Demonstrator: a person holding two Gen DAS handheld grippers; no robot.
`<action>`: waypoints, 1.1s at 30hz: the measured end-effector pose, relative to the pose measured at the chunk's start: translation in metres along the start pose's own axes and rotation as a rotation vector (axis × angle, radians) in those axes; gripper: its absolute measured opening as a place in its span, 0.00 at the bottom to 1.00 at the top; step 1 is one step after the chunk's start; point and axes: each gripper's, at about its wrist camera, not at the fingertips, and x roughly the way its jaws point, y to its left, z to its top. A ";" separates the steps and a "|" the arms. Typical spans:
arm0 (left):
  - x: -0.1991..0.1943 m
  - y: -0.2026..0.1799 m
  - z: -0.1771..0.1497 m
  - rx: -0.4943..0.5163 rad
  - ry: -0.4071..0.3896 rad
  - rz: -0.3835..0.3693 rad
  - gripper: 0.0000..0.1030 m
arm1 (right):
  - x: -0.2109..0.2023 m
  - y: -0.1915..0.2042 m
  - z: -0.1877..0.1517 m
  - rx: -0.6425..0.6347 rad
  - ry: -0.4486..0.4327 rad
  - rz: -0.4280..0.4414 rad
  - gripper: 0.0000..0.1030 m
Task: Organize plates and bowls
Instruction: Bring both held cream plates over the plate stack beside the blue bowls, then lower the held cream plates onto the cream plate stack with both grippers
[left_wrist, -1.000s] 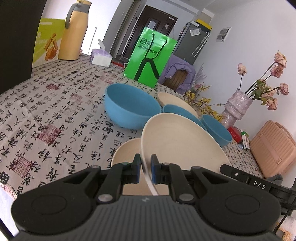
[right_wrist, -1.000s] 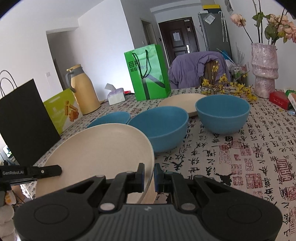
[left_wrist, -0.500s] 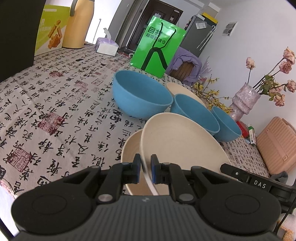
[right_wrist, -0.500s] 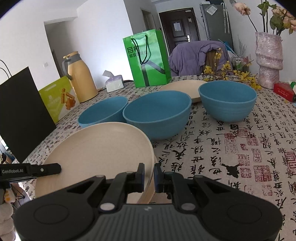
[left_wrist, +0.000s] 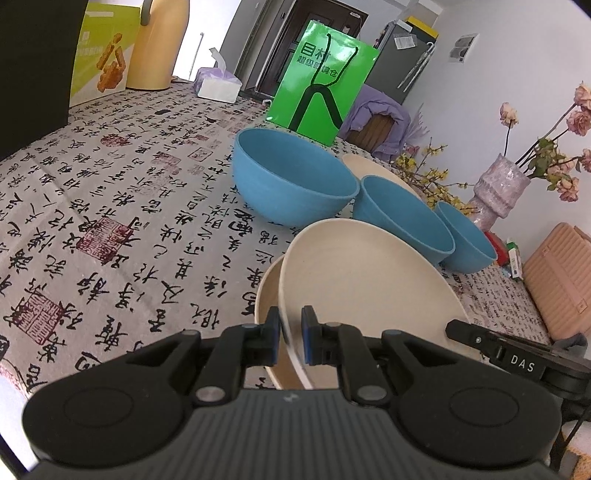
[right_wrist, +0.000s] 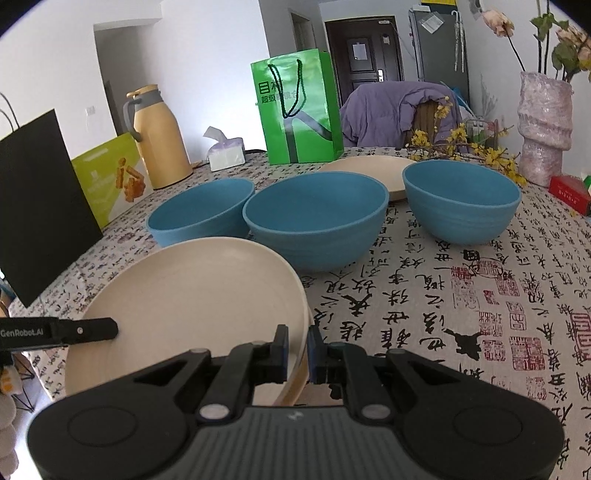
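Note:
A cream plate (left_wrist: 365, 291) is held by both grippers at opposite rims, just above a second cream plate (left_wrist: 266, 295) on the table. My left gripper (left_wrist: 289, 338) is shut on its near rim. My right gripper (right_wrist: 297, 349) is shut on the other rim of the same cream plate (right_wrist: 192, 295). Three blue bowls stand behind: a large one (left_wrist: 291, 184), a middle one (left_wrist: 402, 218) and a far one (left_wrist: 469, 240). In the right wrist view they show as left (right_wrist: 199, 210), middle (right_wrist: 314, 218) and right (right_wrist: 461, 199). A third cream plate (right_wrist: 369, 170) lies behind the bowls.
A green paper bag (right_wrist: 295, 110), a yellow thermos (right_wrist: 159, 136), a tissue box (right_wrist: 225, 151), a black bag (right_wrist: 33, 206) and a green box (right_wrist: 110, 177) stand along the far and left edges. A pink vase with flowers (right_wrist: 543, 125) stands at the right.
Both grippers have lowered the held cream plate toward the plate on the table and tilted it flatter. Both grips are unchanged.

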 end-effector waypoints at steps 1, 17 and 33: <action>0.001 0.000 0.000 0.002 0.001 0.003 0.12 | 0.001 0.001 0.000 -0.007 0.000 -0.005 0.10; 0.011 -0.017 -0.008 0.113 -0.006 0.086 0.13 | 0.011 0.007 -0.007 -0.091 0.002 -0.065 0.12; 0.012 -0.044 -0.014 0.267 -0.037 0.205 0.16 | 0.015 0.013 -0.012 -0.164 -0.019 -0.087 0.14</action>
